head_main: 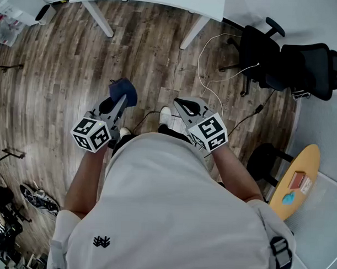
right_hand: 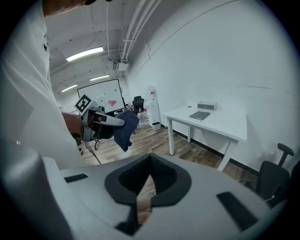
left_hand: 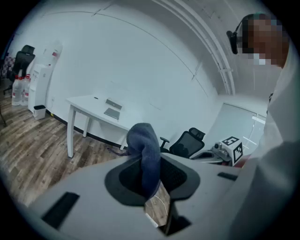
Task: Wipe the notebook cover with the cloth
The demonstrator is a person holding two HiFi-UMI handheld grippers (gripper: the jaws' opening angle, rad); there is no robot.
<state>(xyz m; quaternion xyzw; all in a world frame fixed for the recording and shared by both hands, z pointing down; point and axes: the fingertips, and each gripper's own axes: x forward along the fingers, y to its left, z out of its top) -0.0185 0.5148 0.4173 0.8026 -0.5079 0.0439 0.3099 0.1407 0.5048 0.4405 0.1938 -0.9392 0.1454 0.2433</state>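
My left gripper (head_main: 123, 100) is shut on a dark blue cloth (head_main: 124, 90), held at waist height over the wooden floor. In the left gripper view the cloth (left_hand: 144, 140) bulges up out of the closed jaws of the left gripper (left_hand: 146, 164). A flat grey notebook (right_hand: 200, 115) lies on a white table (right_hand: 225, 125) across the room, beside a small grey box (right_hand: 206, 106); the left gripper view shows the notebook (left_hand: 111, 113) too. My right gripper (head_main: 178, 102) is shut with nothing in it, its tips (right_hand: 150, 158) touching. The left gripper (right_hand: 105, 123) with the cloth (right_hand: 125, 130) hangs to its left.
Two black office chairs (head_main: 287, 66) stand at the right, with a white cable (head_main: 206, 77) trailing on the floor. A round wooden table (head_main: 296, 180) with small items is at the lower right. A water dispenser (right_hand: 151, 105) stands by the far wall. Shoes (head_main: 36, 198) lie at the lower left.
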